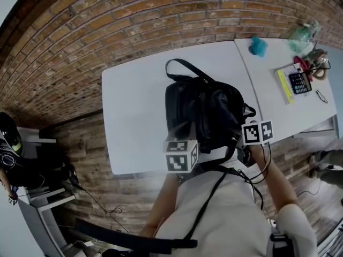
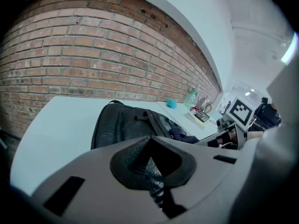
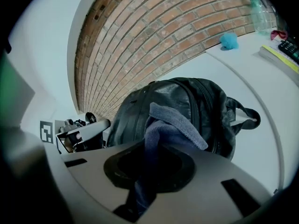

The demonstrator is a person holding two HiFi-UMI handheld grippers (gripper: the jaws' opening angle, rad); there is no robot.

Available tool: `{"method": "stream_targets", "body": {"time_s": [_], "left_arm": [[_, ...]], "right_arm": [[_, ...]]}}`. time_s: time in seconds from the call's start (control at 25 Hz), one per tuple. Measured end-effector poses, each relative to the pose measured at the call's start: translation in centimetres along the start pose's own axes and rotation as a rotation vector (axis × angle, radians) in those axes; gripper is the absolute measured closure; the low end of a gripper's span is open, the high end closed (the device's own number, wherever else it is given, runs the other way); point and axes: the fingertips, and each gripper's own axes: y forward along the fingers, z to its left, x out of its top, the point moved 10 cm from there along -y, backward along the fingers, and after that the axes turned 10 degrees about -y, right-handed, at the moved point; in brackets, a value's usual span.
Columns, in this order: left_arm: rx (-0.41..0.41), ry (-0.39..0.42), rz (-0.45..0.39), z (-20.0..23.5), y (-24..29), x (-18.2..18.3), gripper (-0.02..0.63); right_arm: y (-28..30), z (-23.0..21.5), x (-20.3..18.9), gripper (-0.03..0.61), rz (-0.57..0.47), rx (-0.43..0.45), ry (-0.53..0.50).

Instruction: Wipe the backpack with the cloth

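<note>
A red brick wall stood behind a wide white table, which butted against a narrower white table beside it. Below them lay a brown plank floor, evenly lit.

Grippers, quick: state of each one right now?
Left gripper: shut on a fold of the backpack.
Right gripper: shut on the cloth.

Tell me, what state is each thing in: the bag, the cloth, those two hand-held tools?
backpack: lying flat on the white table, near edge pinched.
cloth: bunched up, gripped at one end.
left tool: shut on the backpack.
right tool: shut on the cloth.
</note>
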Motion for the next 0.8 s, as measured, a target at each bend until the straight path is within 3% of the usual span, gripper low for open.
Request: {"method": "stream_targets", "body": {"time_s": [0.4, 0.8], "left_arm": [[0.006, -0.010, 0.012, -0.2, -0.1, -0.2, 0.611], [0.009, -0.016, 0.016, 0.0, -0.3, -0.7, 0.611]], "right_arm": [[-0.8, 1.3, -2.6, 0.540, 0.061, 0.071, 0.025], [-0.7, 2.0, -4.5, 0.540, 0.145, 0.102, -0.016]]}}
